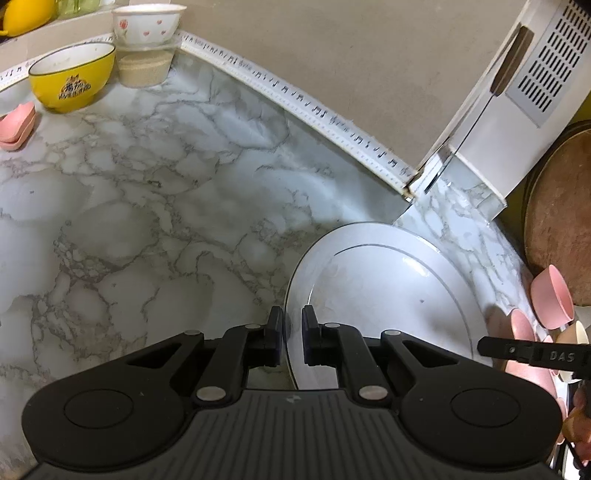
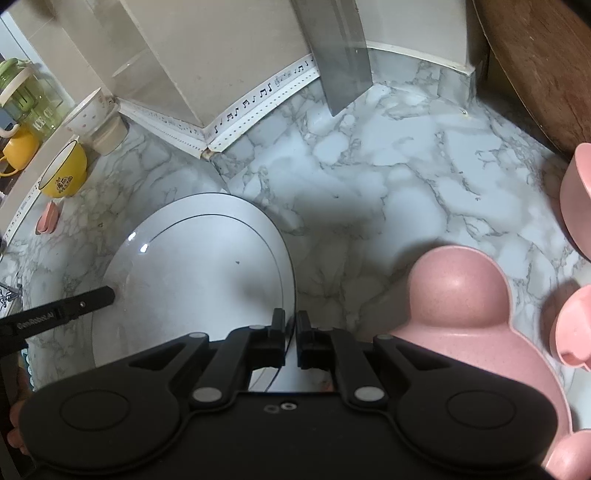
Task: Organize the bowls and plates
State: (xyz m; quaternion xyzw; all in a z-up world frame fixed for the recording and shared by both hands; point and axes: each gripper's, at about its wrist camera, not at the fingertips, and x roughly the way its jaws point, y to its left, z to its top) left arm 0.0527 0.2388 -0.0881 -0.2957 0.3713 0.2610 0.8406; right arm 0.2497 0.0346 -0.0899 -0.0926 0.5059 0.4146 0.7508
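Note:
A large white plate [image 1: 388, 295] with a thin dark ring sits over the marble counter; both grippers grip its rim on opposite sides. My left gripper [image 1: 292, 325] is shut on its left rim. My right gripper [image 2: 291, 328] is shut on the right rim of the white plate [image 2: 199, 273]. The other gripper's finger tip shows in each view, in the left wrist view [image 1: 517, 350] and in the right wrist view [image 2: 81, 302]. A yellow bowl [image 1: 72, 75] and a white flowered bowl [image 1: 147, 22] stand at the far left.
A pink mouse-shaped plate [image 2: 458, 317] and pink bowls [image 2: 576, 199] lie to the right. Small pink dishes [image 1: 16, 127] sit at the left. A beige container [image 1: 146, 68] stands under the flowered bowl. A white appliance [image 1: 517, 96] and a round wooden board [image 1: 557, 221] stand at the back right.

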